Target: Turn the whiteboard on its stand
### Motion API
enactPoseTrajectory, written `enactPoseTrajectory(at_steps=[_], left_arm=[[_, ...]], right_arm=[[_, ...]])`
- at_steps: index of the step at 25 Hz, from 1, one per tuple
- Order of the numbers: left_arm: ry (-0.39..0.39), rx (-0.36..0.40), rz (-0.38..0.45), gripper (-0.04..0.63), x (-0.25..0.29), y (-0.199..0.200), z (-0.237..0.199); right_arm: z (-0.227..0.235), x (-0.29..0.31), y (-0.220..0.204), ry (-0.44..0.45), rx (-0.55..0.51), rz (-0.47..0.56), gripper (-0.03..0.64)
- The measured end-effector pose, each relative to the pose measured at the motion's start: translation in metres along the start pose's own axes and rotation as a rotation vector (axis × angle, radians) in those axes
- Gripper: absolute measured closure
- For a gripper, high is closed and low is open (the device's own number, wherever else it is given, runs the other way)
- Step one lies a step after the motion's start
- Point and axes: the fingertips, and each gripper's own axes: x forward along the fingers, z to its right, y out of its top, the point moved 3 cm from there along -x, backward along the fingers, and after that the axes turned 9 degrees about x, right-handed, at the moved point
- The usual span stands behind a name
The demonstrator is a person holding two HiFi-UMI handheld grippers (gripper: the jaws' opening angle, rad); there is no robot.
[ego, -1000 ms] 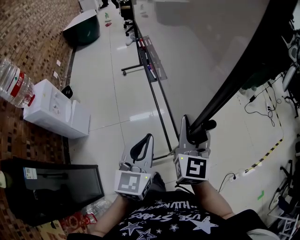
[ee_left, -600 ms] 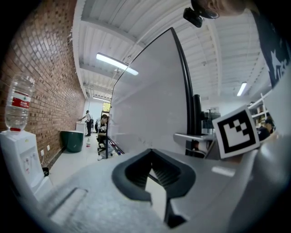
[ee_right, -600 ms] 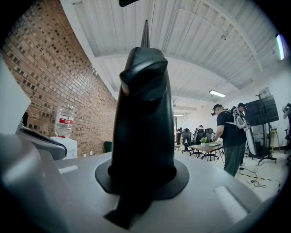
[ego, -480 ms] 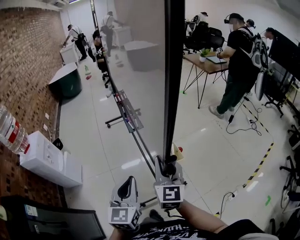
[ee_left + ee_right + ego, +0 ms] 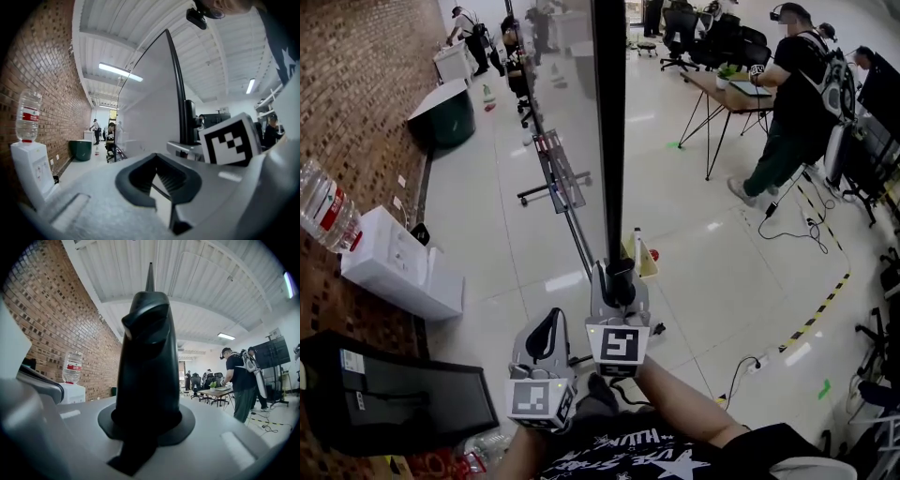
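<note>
the whiteboard [image 5: 572, 103] stands upright and nearly edge-on to the head view, so its face is only a narrow grey, glossy strip. its top runs out of the picture. its black frame [image 5: 609, 141] drops as a straight bar to the right gripper [image 5: 619, 281], whose fingers are clamped on the frame's lower end. in the right gripper view that black frame [image 5: 147, 366] fills the middle and covers the pads, so the exact contact cannot be seen, only that the frame sits squarely between the grey jaws.

the left gripper [image 5: 555, 319] hangs just beside the right one, lower and to its left, clear of the board. its curved fingertips [image 5: 140, 161] meet and close an empty loop with only floor showing through it.

the stand's low rail [image 5: 572, 225] and marker tray [image 5: 561, 169] run along the floor under the board. where the rail nears the grippers it is hidden behind them. a small yellow object [image 5: 643, 261] on the floor beside the frame is too small and too covered to identify.

by the brick wall [image 5: 356, 84] a water dispenser [image 5: 389, 272] carries a bottle [image 5: 323, 206] cut by the left edge. a person [image 5: 792, 94] stands at a desk [image 5: 736, 89] well apart, on the right.
</note>
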Motion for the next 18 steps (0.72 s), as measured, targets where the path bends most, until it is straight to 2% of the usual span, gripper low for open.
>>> enactPoseTrajectory(at_steps=[9, 13, 18], left_arm=[[0.085, -0.007, -0.025, 0.589, -0.03, 0.0, 0.026], [0.134, -0.019, -0.04, 0.589, -0.046, -0.003, 0.025], [0.141, -0.024, -0.048, 0.589, -0.059, -0.005, 0.025]], right_arm=[[-0.02, -0.026, 0.001, 0.062, 0.026, 0.006, 0.529], [-0.025, -0.04, 0.002, 0.077, 0.048, 0.006, 0.526], [-0.033, -0.057, 0.004, 0.089, 0.033, -0.012, 0.522]])
